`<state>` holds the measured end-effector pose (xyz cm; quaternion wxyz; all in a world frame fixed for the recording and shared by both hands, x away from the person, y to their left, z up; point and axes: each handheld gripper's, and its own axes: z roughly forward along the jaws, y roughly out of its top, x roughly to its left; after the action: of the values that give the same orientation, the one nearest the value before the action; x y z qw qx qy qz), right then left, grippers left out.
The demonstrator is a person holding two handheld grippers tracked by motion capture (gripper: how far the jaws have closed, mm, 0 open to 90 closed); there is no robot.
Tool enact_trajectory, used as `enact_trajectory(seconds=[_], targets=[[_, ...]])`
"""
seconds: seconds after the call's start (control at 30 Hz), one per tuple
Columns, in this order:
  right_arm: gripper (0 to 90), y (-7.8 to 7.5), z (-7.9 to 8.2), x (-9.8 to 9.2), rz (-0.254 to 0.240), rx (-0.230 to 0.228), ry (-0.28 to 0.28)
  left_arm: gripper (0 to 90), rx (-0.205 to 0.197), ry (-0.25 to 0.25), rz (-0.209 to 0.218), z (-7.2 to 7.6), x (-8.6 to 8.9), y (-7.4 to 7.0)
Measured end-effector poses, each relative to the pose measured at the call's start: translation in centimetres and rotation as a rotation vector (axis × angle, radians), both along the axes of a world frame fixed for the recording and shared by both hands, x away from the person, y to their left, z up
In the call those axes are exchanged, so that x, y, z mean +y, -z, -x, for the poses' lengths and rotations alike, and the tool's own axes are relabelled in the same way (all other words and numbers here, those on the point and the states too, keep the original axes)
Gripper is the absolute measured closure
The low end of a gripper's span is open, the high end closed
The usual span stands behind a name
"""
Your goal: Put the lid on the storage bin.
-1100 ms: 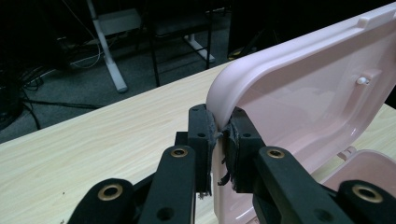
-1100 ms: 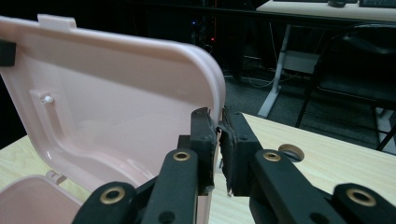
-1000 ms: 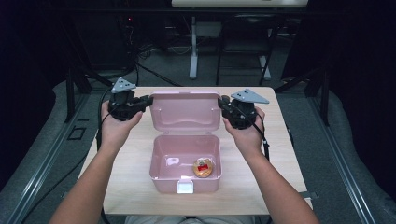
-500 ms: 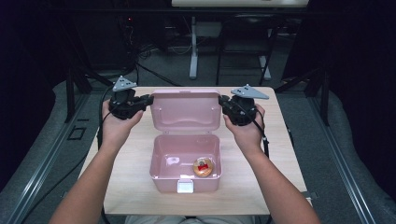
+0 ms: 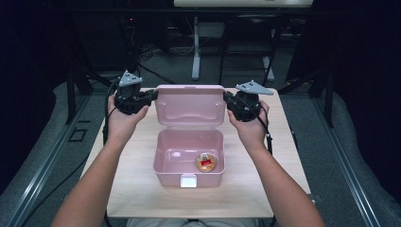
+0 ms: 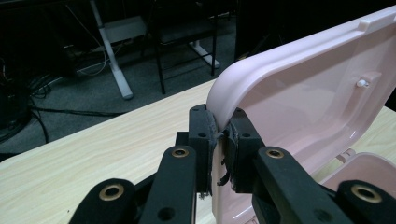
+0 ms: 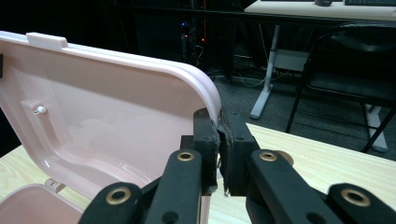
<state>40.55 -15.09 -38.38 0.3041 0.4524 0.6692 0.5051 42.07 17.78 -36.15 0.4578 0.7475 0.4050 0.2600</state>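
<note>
- Little has moved since the earlier high-view frames: both of my grippers sit at the same two far corners of the lid (image 5: 190,105), and the lid leans at much the same open angle; if anything it looks a touch more upright, but I would not swear to it.
- My left gripper (image 6: 219,140) is pinched tight on the lid's rounded corner edge; in the left gripper view the pink rim runs straight down between the two pads, with no gap visible.
- My right gripper (image 7: 218,140) does the same on the opposite corner, clamped on the rim where the edge curves.
- Between my hands the pink box (image 5: 188,177) sits in the middle of the wooden table (image 5: 132,189), its white latch (image 5: 188,180) facing me on the near wall.
- Inside, a small round orange item (image 5: 206,162) lies on the floor of the box toward the right side; I cannot make out what it is.
- What matters for the next move, as I judge it: the hinge line runs left to right along the box's far wall, level with and between my grippers, and the box opening lies nearer to me than the lid.
- Closing would therefore mean swinging both corners toward me and down together; uneven speed would twist the lid.
- Neither hand is nearer; the grip is symmetric.
</note>
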Motion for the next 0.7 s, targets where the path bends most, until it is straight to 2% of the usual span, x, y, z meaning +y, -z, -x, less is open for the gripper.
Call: enact_trajectory(seconds=[0.4, 0.7], targets=[[85.2, 0.2, 0.5, -0.1, -0.013, -0.001, -0.002, 82.0, -0.006, 0.005, 0.001, 0.5, 0.0, 0.1], [84.5, 0.3, 1.1, 0.1, 0.003, -0.009, -0.016, 82.2, -0.011, 0.003, 0.007, 0.7, 0.3, 0.6]])
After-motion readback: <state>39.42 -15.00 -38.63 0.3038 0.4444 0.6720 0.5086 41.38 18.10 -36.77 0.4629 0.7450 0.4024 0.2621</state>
